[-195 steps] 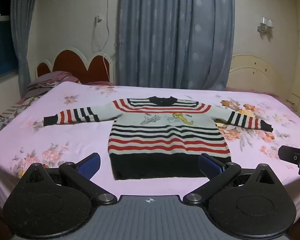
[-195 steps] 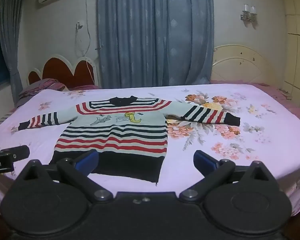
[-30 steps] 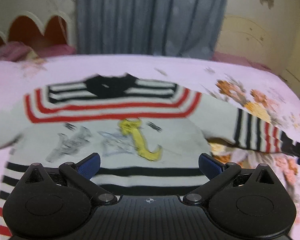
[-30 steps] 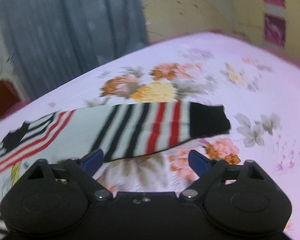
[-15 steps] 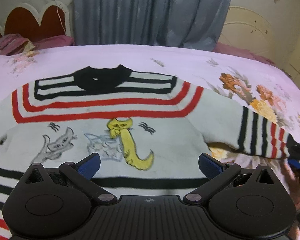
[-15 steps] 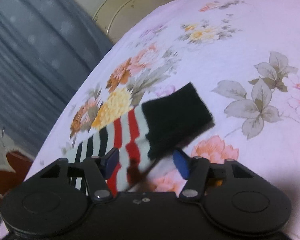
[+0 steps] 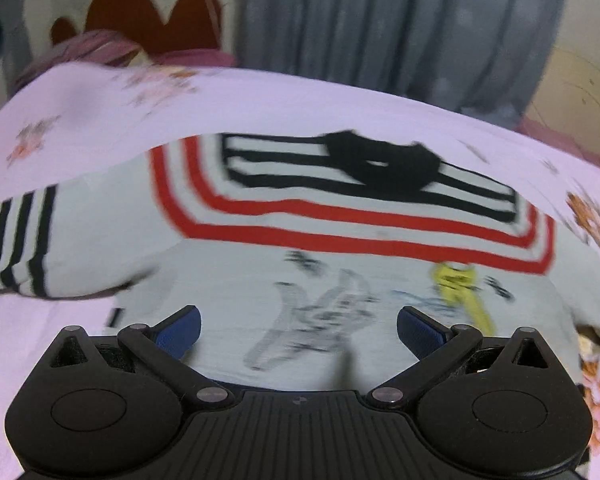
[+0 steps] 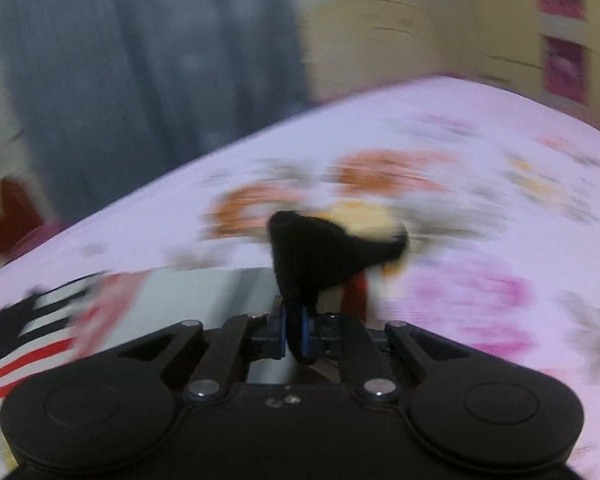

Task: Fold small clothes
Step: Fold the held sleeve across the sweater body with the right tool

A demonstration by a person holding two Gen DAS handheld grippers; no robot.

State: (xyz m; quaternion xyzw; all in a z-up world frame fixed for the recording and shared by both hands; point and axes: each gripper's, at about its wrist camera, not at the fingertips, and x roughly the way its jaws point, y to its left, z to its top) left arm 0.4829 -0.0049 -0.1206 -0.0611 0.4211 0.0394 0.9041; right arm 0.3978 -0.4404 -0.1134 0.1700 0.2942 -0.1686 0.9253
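The left gripper (image 7: 298, 330) sits low in its own view, its two blue-padded fingers (image 7: 180, 330) spread wide toward 10 and 2 o'clock with nothing between them, hovering just above the sweater (image 7: 340, 248). The right gripper (image 8: 295, 334) has its blue pads (image 8: 306, 334) drawn together at the centre of its view, pinching the black cuff (image 8: 316, 256), which sticks up toward 12 o'clock. Both views are blurred.
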